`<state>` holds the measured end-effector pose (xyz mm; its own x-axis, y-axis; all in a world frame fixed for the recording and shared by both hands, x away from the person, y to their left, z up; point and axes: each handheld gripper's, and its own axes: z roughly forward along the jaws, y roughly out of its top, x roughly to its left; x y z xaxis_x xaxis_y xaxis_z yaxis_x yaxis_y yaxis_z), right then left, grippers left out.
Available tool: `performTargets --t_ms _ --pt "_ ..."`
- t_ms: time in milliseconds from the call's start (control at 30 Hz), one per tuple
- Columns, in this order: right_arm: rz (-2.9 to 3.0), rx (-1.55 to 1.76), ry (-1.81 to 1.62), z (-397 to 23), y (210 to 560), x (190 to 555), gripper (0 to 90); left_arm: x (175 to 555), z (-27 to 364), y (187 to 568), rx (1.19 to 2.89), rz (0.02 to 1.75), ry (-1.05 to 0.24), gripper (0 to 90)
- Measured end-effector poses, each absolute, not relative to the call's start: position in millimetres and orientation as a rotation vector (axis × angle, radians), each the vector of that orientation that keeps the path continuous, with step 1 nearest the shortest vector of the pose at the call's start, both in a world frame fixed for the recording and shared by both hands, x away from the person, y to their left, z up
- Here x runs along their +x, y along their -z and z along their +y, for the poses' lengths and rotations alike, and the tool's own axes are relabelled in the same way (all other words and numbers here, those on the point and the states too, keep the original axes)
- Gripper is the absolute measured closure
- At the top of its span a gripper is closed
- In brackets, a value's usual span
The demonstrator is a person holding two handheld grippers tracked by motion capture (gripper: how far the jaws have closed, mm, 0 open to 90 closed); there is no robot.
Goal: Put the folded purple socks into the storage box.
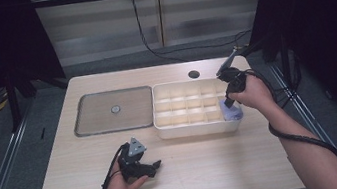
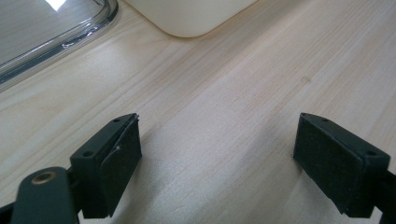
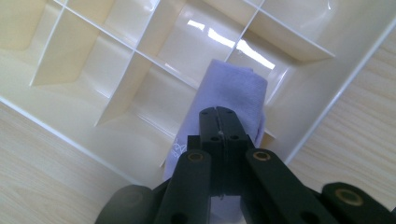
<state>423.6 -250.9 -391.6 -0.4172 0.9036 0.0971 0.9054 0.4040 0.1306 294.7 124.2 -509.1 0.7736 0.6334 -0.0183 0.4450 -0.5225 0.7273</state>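
One lavender cloth (image 3: 232, 95), folded or rolled, sits in the near right corner compartment of the cream divided tray (image 1: 178, 104), leaning against the tray's right wall. A small pale mark is printed near its lower edge, too small to read. The right gripper (image 3: 218, 114) points steeply down into that compartment with its jaws pressed together; the cloth lies right under them, and I cannot tell whether any fabric is pinched between the pads. The right hand (image 1: 251, 93) holds it from above the tray's right end, wrist bent, forearm coming in from the near right, cable looping beside it. The left gripper (image 1: 153, 167) rests low over the bare desk (image 1: 218, 168) near the front edge, jaws spread wide with nothing between them, pointing right, the left hand (image 1: 120, 187) wrapped around its body. A clear lid (image 1: 113, 111) lies flat to the tray's left.
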Motion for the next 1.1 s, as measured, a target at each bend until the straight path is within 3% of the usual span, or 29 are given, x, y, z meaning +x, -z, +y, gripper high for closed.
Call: performTargets --t_ms 1100 --pt "-2.616 -1.652 0.186 -251.2 411.7 416.9 90.0 294.5 124.0 509.4 2.205 0.802 -0.317 14.4"
